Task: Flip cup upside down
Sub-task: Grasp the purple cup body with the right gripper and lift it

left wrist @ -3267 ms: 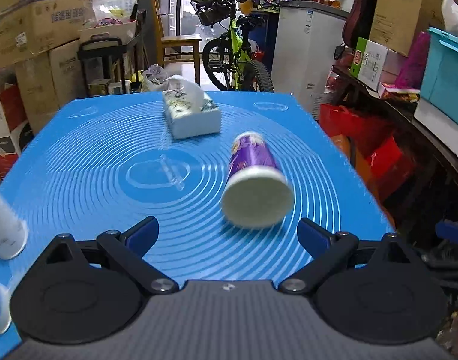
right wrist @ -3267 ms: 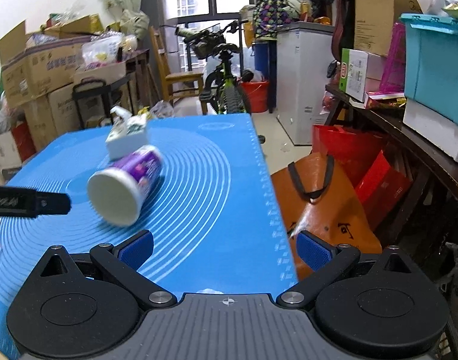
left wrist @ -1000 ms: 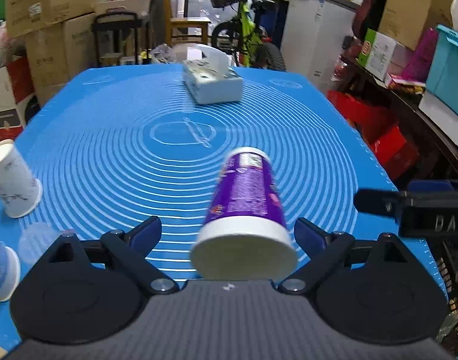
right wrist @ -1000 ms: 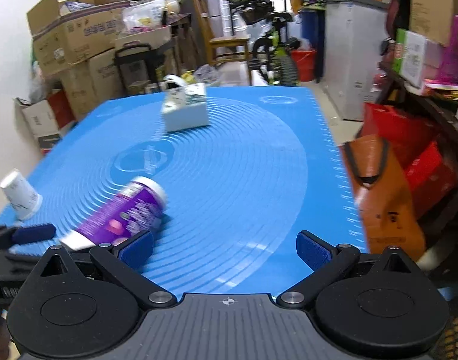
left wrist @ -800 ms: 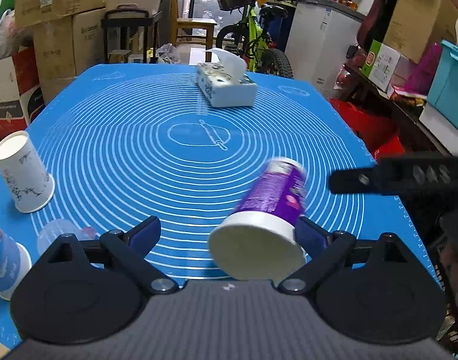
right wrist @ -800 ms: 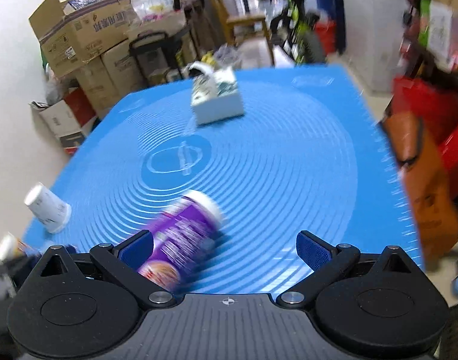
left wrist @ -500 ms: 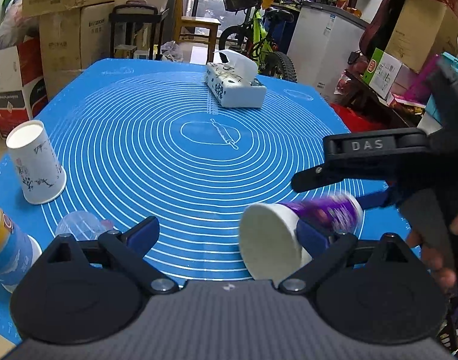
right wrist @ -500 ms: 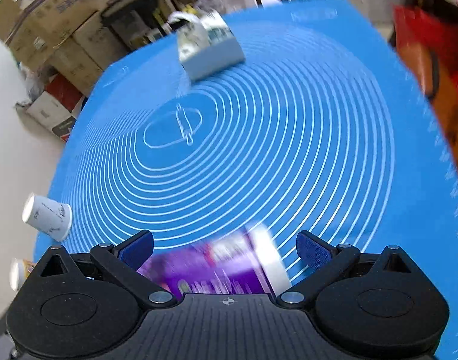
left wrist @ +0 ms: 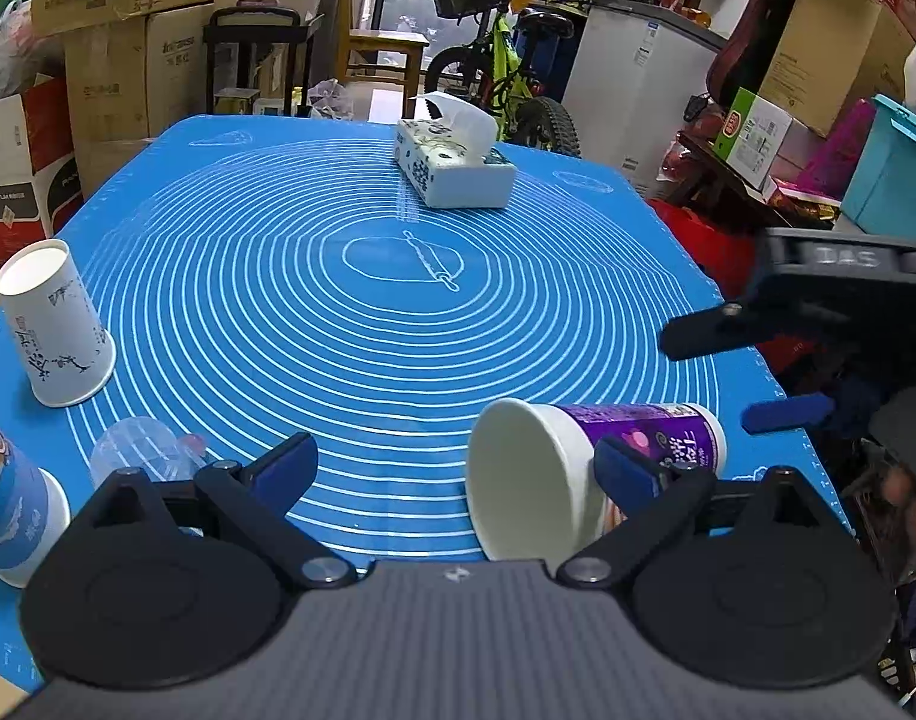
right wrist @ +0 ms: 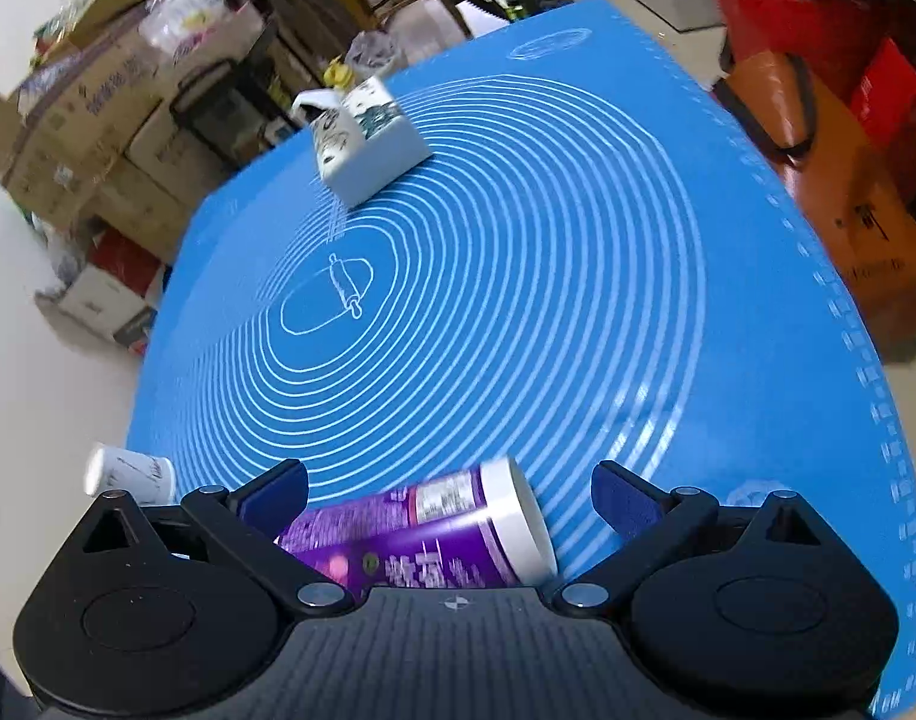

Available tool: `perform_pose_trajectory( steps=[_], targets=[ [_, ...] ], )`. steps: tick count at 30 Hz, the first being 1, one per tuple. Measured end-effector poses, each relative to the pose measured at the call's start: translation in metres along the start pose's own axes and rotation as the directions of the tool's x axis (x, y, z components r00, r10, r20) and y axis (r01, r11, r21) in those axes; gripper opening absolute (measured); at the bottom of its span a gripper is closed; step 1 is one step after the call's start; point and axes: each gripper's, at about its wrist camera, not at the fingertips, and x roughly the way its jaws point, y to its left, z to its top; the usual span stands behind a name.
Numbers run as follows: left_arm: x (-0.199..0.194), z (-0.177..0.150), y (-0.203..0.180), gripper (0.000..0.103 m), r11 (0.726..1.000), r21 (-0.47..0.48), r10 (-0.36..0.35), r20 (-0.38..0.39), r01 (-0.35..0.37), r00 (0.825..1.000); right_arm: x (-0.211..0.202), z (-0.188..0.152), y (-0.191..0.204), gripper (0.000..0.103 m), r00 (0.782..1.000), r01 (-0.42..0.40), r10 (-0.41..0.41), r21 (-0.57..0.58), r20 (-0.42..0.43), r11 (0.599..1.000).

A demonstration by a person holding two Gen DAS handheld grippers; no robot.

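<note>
Near the front-right corner of the blue mat (left wrist: 230, 276), the purple cup (left wrist: 577, 468) lies on its side — white mouth facing the left wrist camera, closed base pointing toward the mat's right edge. Not upright, not inverted.

Right gripper (right wrist: 452, 492) sits directly over the cup with jaws spread wide; the cup body runs across the gap between them, base end (right wrist: 517, 516) toward the right pad. No contact that I can confirm. Left gripper (left wrist: 452, 468) is also spread, holding nothing — its right pad overlaps the cup wall in view, touching or just in front, can't tell.

Step, as I read it: pre-grasp by the right gripper. Next move calls for closing across the cup's mid-body, lifting, then rotating so the mouth lands flat on the mat. Light squeeze — paper wall looks likely to dent.

Readable text:
- "DAS" on the right gripper's body, seen blurred from the left wrist camera.
- Cup has purple print with characters and a white label patch — too blurred to read.
- White paper cup (left wrist: 53, 324) at the left mat edge has ink-style artwork, no legible words.
- Tissue box (left wrist: 452, 171) at the far side: pattern only.
- Cardboard boxes behind have print, unreadable.
</note>
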Motion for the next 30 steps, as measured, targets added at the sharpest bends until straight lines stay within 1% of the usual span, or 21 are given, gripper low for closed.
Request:
perform_pose_trajectory(
  steps=[2, 4, 7, 10, 11, 13, 14, 15, 16, 18, 20, 24, 26, 27, 30],
  targets=[
    [-0.001, -0.001, -0.002, 0.098, 1.000, 0.005, -0.002, 0.005, 0.002, 1.000, -0.002, -0.008, -0.010, 0.100, 1.000, -0.029, 0.029, 0.066, -0.004, 0.997],
    [-0.003, -0.001, -0.004, 0.098, 1.000, 0.006, -0.002, 0.010, 0.002, 1.000, 0.004, -0.016, -0.019, 0.100, 0.998, -0.056, 0.061, 0.152, -0.026, 0.987],
    [-0.004, 0.000, -0.004, 0.098, 1.000, 0.009, 0.000, 0.014, 0.000, 1.000, 0.023, -0.027, -0.032, 0.099, 0.995, -0.075, 0.092, 0.289, -0.046, 0.954],
    [-0.004, 0.001, -0.006, 0.098, 1.000, 0.019, 0.009, 0.011, -0.009, 1.000, 0.038, -0.039, -0.042, 0.096, 0.990, -0.098, 0.129, 0.401, -0.050, 0.911],
    [-0.003, 0.001, -0.006, 0.098, 1.000, 0.021, 0.011, 0.009, -0.011, 1.000, 0.040, -0.042, -0.042, 0.098, 0.990, -0.113, 0.139, 0.426, -0.029, 0.898],
    [-0.001, 0.002, -0.006, 0.098, 1.000, 0.022, 0.014, 0.006, -0.015, 1.000, 0.041, -0.045, -0.042, 0.094, 0.991, -0.114, 0.132, 0.447, -0.010, 0.887],
    [0.000, 0.002, -0.006, 0.098, 1.000, 0.021, 0.016, 0.004, -0.016, 1.000, 0.042, -0.046, -0.041, 0.094, 0.992, -0.113, 0.128, 0.449, -0.003, 0.886],
    [0.001, 0.002, -0.006, 0.098, 1.000, 0.019, 0.016, 0.003, -0.016, 1.000, 0.043, -0.046, -0.038, 0.090, 0.993, -0.105, 0.118, 0.440, -0.003, 0.892],
    [0.001, 0.003, -0.006, 0.098, 1.000, 0.019, 0.014, 0.003, -0.014, 1.000, 0.042, -0.045, -0.036, 0.083, 0.994, -0.094, 0.107, 0.424, -0.007, 0.901],
    [0.001, 0.002, -0.007, 0.098, 1.000, 0.019, 0.012, 0.002, -0.012, 1.000, 0.041, -0.045, -0.032, 0.082, 0.995, -0.097, 0.105, 0.391, 0.002, 0.915],
    [0.001, 0.002, -0.008, 0.098, 1.000, 0.022, 0.010, 0.001, -0.010, 1.000, 0.044, -0.044, -0.030, 0.082, 0.994, -0.101, 0.104, 0.387, 0.013, 0.916],
    [-0.002, 0.001, -0.011, 0.098, 0.999, 0.039, 0.010, 0.006, -0.010, 1.000, 0.034, -0.040, -0.027, 0.077, 0.993, -0.121, 0.112, 0.330, 0.047, 0.936],
    [-0.003, 0.002, -0.011, 0.098, 0.999, 0.036, 0.009, 0.011, -0.010, 1.000, 0.025, -0.035, -0.021, 0.073, 0.990, -0.132, 0.112, 0.275, 0.087, 0.952],
    [-0.004, 0.003, -0.011, 0.098, 0.999, 0.034, 0.009, 0.014, -0.009, 1.000, 0.019, -0.031, -0.015, 0.071, 0.989, -0.119, 0.094, 0.228, 0.117, 0.966],
    [-0.006, 0.005, -0.012, 0.098, 0.999, 0.033, 0.008, 0.024, -0.008, 1.000, 0.002, -0.025, -0.006, 0.069, 0.977, -0.081, 0.058, 0.108, 0.203, 0.991]
  ],
)
